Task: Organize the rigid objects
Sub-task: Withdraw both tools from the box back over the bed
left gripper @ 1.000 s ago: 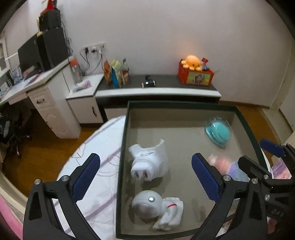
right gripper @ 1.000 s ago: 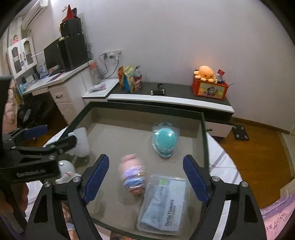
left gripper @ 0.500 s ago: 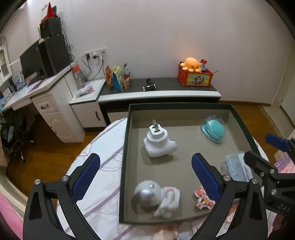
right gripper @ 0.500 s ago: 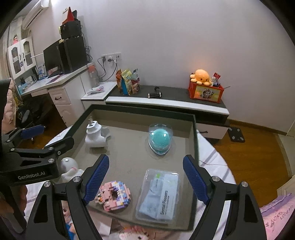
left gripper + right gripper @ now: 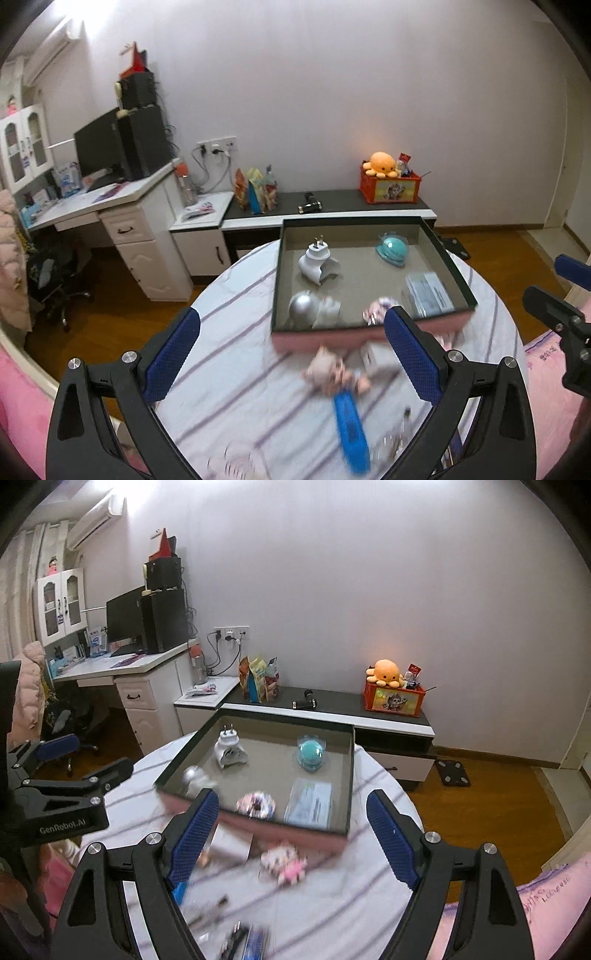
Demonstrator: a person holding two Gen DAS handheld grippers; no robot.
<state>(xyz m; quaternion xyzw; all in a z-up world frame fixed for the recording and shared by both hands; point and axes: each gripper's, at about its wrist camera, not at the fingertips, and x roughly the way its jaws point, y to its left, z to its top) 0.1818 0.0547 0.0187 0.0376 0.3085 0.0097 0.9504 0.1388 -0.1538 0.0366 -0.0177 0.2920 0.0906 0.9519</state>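
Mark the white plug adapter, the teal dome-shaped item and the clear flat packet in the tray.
white plug adapter [image 5: 316, 260], left wrist view, on its round body.
teal dome-shaped item [image 5: 311, 752], right wrist view, on the dome's middle.
clear flat packet [image 5: 310, 803], right wrist view, on its top face.

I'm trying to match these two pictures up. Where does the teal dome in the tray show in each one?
Left wrist view: the teal dome sits in the tray's far right corner, right of the white plug.
Right wrist view: the teal dome sits near the tray's far edge, right of centre, behind the clear packet.
Shared landmark: the orange octopus on the red box against the wall.
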